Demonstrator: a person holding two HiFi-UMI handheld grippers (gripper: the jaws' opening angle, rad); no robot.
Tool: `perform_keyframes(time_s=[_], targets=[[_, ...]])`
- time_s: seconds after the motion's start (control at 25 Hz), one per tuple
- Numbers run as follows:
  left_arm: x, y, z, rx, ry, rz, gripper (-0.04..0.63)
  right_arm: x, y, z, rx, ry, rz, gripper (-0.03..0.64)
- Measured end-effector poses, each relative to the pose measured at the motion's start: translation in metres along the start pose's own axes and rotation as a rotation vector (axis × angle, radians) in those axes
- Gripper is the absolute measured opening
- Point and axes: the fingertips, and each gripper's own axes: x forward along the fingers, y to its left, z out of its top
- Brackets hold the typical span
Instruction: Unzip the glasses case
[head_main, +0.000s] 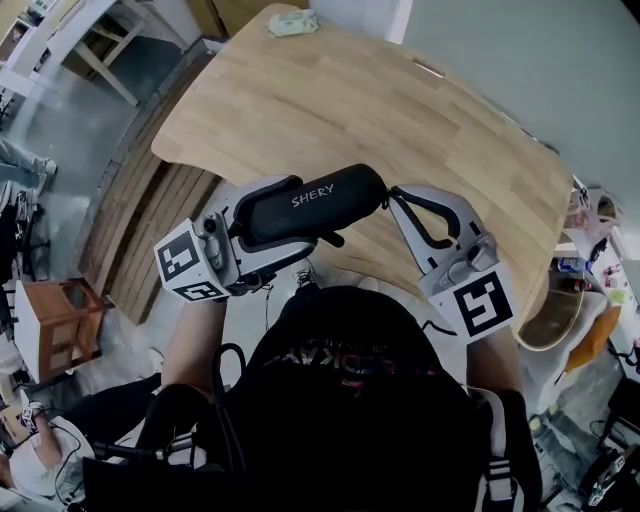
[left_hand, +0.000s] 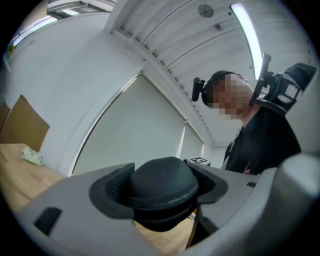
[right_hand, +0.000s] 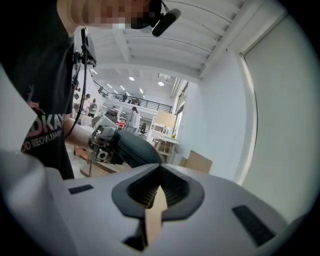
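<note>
Counter (head_main: 330, 100): light wood planks with a curved edge; one small pale packet (head_main: 292, 23) lies at its far edge.
Glasses case (head_main: 310, 205): black, oblong, printed SHERY, held clear of the counter, above its near edge and roughly level.
Left gripper (head_main: 290, 215): jaws clamped on one end of the case; in the left gripper view its rounded end fills the pads.
Right gripper (head_main: 392, 195): jaws closed together, tips at the case's other end. I cannot tell whether they pinch a zipper pull.
Floor (head_main: 70, 150): grey, off the counter's left side, with slatted wooden boards (head_main: 150, 240) under that edge.
Beyond the counter's far side: a large window blind (left_hand: 135, 135), and a ribbed white ceiling (left_hand: 165, 40) with a light strip (left_hand: 247, 30).
Off the counter's left side: an open hall with a railed gallery and distant people, and a cardboard box (right_hand: 197, 162) by the white wall.
</note>
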Motion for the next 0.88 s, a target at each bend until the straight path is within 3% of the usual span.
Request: perform_keyframes(time_s=[0.2,0.56,0.88], targets=[[0.001,-0.02,0.005,0.0,0.048,-0.13,0.336,-0.013,0.009,0.004,0.025,0.01,0.181,0.02],[-0.002,-0.049,0.015,-0.028,0.112,-0.333,0.336,-0.026,0.03,0.018,0.031,-0.02,0.403,0.02],[0.004,-0.058,0.011,-0.061,0.157,-0.42,0.336,-0.028,0.038,0.012,0.041,-0.005,0.5,0.02]])
